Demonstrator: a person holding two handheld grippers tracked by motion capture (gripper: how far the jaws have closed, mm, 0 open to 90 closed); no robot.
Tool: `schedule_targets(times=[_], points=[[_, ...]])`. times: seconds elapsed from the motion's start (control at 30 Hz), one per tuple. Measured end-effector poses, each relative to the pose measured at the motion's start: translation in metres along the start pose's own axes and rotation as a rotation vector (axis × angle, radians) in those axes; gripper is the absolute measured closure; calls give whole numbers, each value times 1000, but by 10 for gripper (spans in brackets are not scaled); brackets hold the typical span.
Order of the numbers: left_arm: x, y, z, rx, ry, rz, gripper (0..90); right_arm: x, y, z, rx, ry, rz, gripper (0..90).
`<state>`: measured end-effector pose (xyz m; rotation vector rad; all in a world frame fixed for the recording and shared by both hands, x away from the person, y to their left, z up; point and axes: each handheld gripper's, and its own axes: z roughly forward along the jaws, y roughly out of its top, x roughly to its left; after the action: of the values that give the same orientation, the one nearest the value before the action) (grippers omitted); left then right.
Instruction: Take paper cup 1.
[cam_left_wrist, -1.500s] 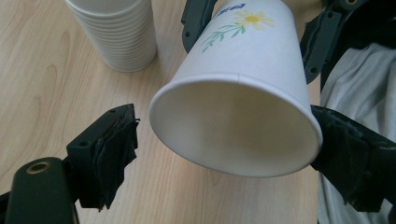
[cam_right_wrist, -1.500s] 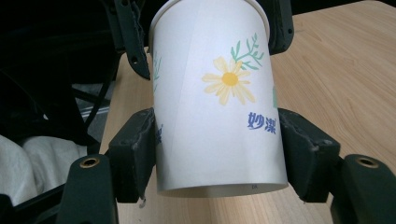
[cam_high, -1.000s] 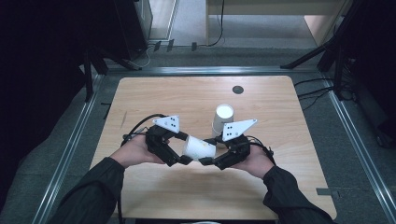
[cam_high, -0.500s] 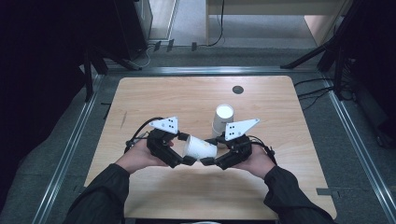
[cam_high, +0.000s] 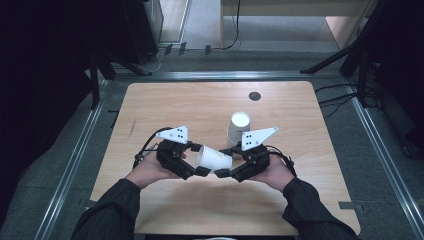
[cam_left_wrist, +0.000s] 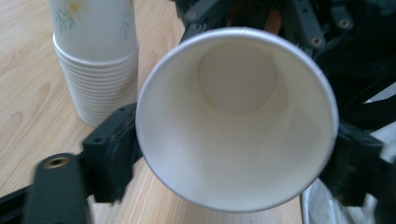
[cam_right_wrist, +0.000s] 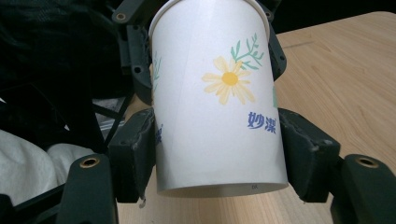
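Paper cup (cam_high: 214, 159) is held sideways between both grippers, left gripper (cam_high: 199, 169) clamping its rim end and right gripper (cam_high: 226, 172) clamping its base end; excess squeeze would probably crush it.

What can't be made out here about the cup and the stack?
- Paper cup: left gripper view shows its inside; the print faces away.
- Stack of cups: top cut off by the frame's edge in that view.
- Stack's count: too small in high view.
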<state>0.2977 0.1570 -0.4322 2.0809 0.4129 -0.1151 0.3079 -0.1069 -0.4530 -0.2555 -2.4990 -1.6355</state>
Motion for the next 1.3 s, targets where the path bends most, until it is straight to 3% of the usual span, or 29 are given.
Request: schedule_targets(times=[0.73,1.3], points=[[1,-3,1,3,7,5,210,-3,-2,3,13,10,17,341],[2,-3,1,3,20,4,214,-3,-3,4,15,-16,19,284]])
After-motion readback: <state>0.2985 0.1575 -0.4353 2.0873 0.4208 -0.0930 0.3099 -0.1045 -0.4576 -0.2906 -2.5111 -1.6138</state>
